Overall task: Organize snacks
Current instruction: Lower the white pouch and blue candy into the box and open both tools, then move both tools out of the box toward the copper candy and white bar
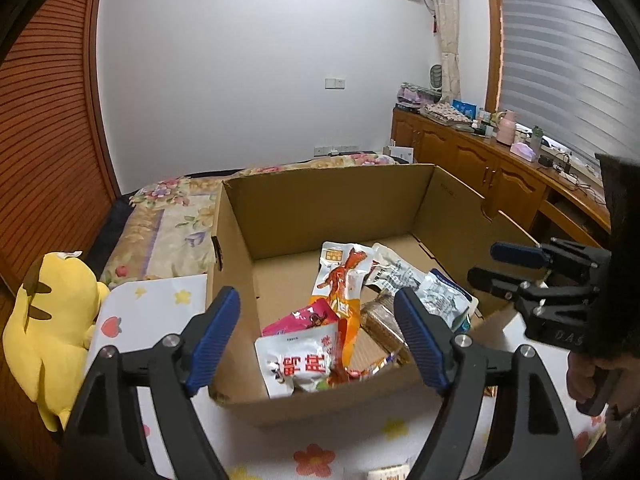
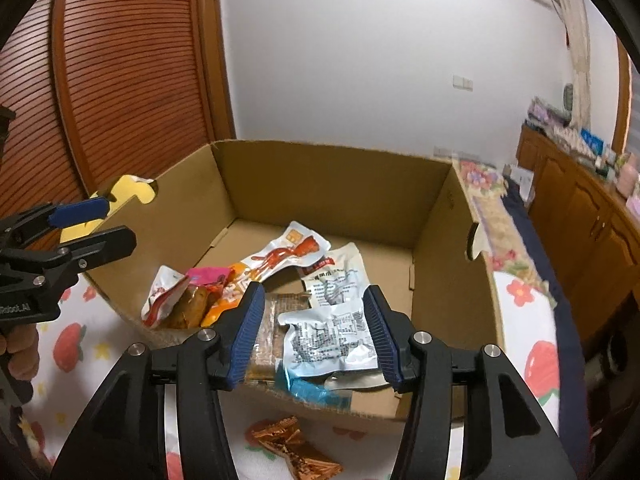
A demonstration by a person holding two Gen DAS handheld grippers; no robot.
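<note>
From my left wrist view, my left gripper point(image 1: 316, 334) hangs over the near wall of the cardboard box point(image 1: 332, 204), jaws wide apart with nothing between the pads. Inside the box, just beyond that near wall, lies a white packet with red characters point(image 1: 294, 364), framed by my jaws but untouched. Behind it a pink packet point(image 1: 304, 318) and a long orange packet point(image 1: 340, 284) lean toward the box's middle. A brown wrapped block point(image 1: 380, 322) lies by the box's near right corner, partly behind my right-hand pad. My right gripper point(image 1: 498, 266) reaches over the box's right wall, jaws parted. A yellow plush toy point(image 1: 52, 328) sits left of the box.

From my right wrist view, my right gripper point(image 2: 316, 334) is above the box's near wall, jaws apart and empty. A silvery packet with a blue edge point(image 2: 332, 340) lies inside against that near wall, between my pads as seen from here, though neither pad presses it. A printed white packet point(image 2: 336, 276) lies behind it toward the box's middle. Outside the box, in front of its near wall, a copper-coloured wrapper point(image 2: 296, 448) rests on the fruit-patterned cloth point(image 2: 72, 344).
</note>
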